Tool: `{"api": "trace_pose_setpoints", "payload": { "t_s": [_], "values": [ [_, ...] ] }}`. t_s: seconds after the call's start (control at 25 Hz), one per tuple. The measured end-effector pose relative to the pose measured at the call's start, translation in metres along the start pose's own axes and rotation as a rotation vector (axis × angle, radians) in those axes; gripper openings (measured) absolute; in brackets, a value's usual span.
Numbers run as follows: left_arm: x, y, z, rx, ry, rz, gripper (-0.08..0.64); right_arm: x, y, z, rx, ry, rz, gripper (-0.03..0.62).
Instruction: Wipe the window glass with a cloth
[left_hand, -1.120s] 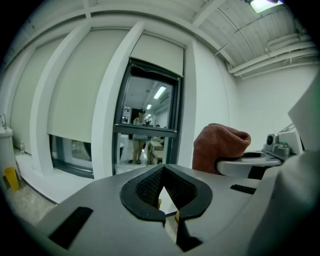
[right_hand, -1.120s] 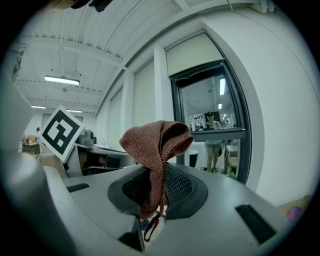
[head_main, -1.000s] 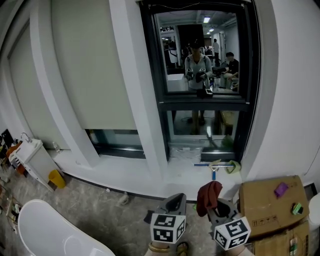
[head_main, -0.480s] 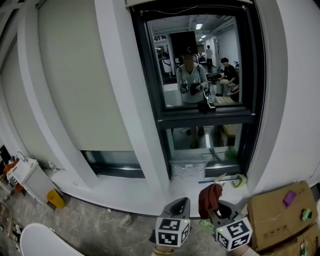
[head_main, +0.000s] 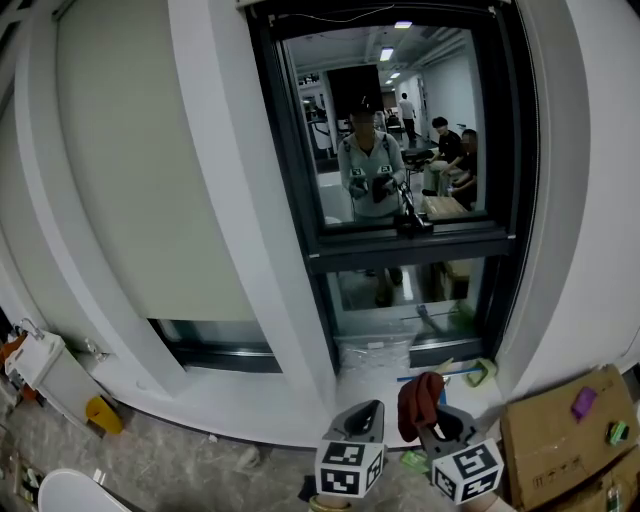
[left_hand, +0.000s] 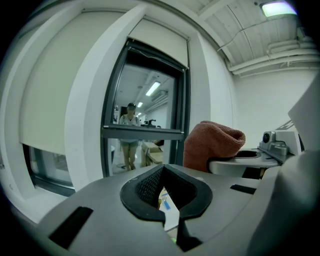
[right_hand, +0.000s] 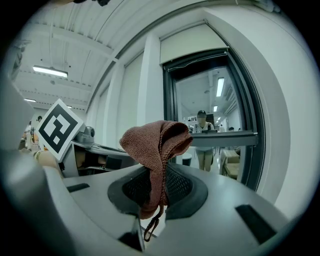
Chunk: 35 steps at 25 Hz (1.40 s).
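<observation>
The right tool (head_main: 440, 420) sits at about 5 o'clock in the head view, its jaws clamped on the reddish-brown cloth (head_main: 418, 398), which bunches up above them. Just beside it at 6 o'clock, the left tool (head_main: 364, 410) has its jaws together with nothing between them. The window glass (head_main: 395, 140) stands at 12 o'clock, well apart from both. A cardboard box (head_main: 565, 440) lies at 4 o'clock.

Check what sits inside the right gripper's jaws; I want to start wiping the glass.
A reddish-brown cloth is pinched in the right gripper, its bunched top standing above the jaws and a small loop dangling below. The pinched part itself is hidden inside the jaws.
</observation>
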<state>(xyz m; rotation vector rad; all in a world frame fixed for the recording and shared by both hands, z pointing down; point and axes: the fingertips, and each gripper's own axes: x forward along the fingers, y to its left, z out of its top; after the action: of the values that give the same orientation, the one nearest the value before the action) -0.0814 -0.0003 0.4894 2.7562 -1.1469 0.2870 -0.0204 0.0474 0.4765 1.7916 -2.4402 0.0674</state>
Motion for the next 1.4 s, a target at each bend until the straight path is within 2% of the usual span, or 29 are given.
{"api": "trace_pose_setpoints", "payload": {
  "t_s": [0.52,0.92,1.4],
  "values": [
    [0.049,0.019,0.013,0.007,0.007,-0.021,0.005,0.044,-0.032,0.008,0.003,0.001,-0.006,0.051],
    [0.113,0.053,0.033,0.001,0.004,0.009,0.005,0.104,-0.077,0.020,-0.004,-0.016,0.018,0.051],
    [0.197,0.092,0.076,-0.013,-0.016,0.070,0.005,0.184,-0.143,0.046,-0.034,-0.021,0.083,0.051]
  ]
}}
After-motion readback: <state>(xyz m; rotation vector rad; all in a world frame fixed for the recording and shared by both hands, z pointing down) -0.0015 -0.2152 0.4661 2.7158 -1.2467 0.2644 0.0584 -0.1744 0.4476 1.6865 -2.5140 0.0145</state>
